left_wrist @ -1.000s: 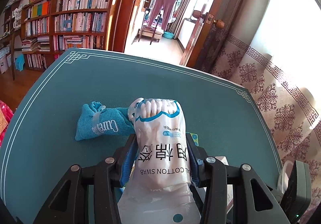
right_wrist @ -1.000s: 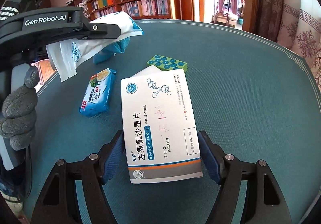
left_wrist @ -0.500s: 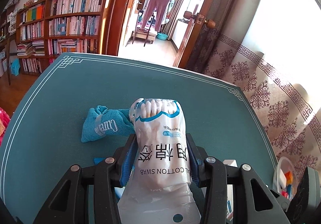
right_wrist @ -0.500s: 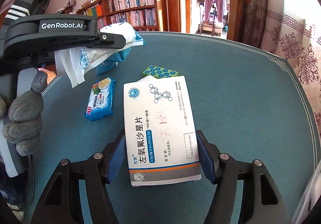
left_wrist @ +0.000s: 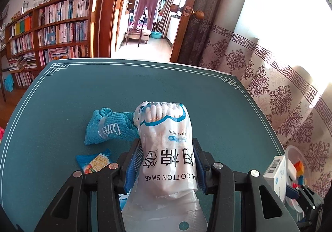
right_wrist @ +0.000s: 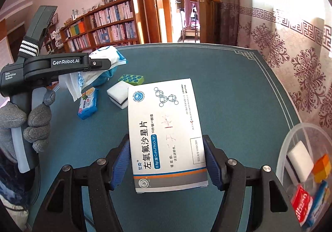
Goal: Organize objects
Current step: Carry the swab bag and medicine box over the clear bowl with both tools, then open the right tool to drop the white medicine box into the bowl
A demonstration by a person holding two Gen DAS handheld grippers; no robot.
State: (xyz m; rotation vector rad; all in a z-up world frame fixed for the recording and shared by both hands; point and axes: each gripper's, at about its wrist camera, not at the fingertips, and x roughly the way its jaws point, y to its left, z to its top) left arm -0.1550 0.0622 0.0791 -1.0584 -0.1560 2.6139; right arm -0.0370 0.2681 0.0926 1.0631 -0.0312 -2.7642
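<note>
Swab bag [left_wrist: 168, 161] hides table [left_wrist: 145, 90] beneath left gripper [left_wrist: 166, 166].

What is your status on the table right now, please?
Left gripper shut on cotton swab bag. Right gripper shut on medicine box. Clear bin unobstructed.

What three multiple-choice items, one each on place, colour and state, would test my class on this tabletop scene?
1. Where is the clear tub?
A. at the table's right edge
B. on the bookshelf
C. under the pouch

2. What colour is the pouch?
A. red
B. teal
C. yellow

3. What is the state of the right hand-held gripper?
A. open and empty
B. shut on a sponge
C. shut on the medicine box

Answers:
1 A, the tub stands low at the right of the right wrist view.
2 B, its fabric is teal.
3 C, both pads press on the box's sides.
</note>
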